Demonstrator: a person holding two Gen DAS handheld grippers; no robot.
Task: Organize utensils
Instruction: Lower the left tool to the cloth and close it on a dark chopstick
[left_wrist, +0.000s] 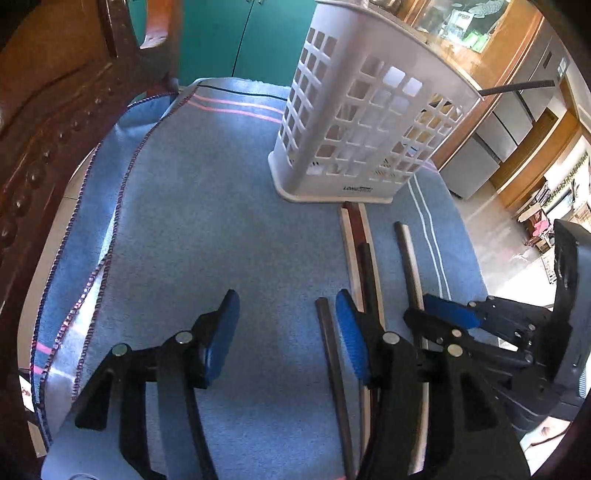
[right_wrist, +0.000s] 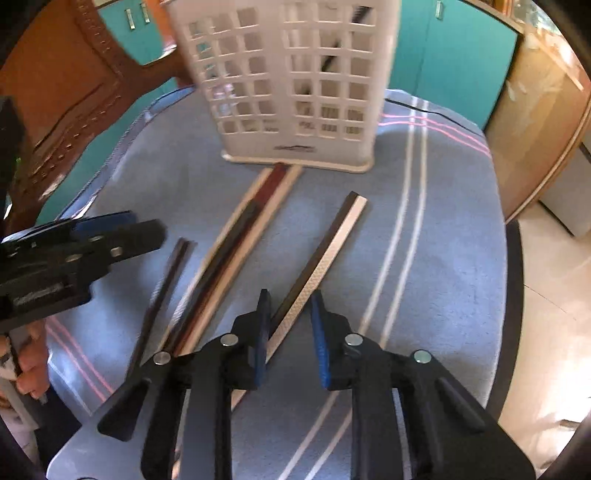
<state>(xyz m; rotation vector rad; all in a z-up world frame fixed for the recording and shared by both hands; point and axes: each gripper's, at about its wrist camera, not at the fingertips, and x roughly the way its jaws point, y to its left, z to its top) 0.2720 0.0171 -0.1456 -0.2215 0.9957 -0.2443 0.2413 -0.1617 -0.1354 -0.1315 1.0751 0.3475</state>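
A white lattice utensil holder (left_wrist: 354, 122) stands on a blue cloth (left_wrist: 207, 229); it also shows in the right wrist view (right_wrist: 291, 85), with a dark stick inside. Several long chopsticks lie in front of it: a bundle (right_wrist: 236, 254), a single dark one (right_wrist: 162, 291) to its left and a silver-and-black one (right_wrist: 325, 251) to its right. My left gripper (left_wrist: 288, 332) is open above the cloth, left of the bundle (left_wrist: 360, 258). My right gripper (right_wrist: 288, 332) is open, its fingers on either side of the silver-and-black chopstick's near part.
A carved wooden chair (left_wrist: 55, 110) stands at the left of the table. Teal cabinet doors (right_wrist: 454, 55) are behind. The cloth's edge (right_wrist: 506, 258) drops off to a tiled floor (right_wrist: 554, 314) on the right. A loose blue cloth fold (left_wrist: 92, 221) lies at the left.
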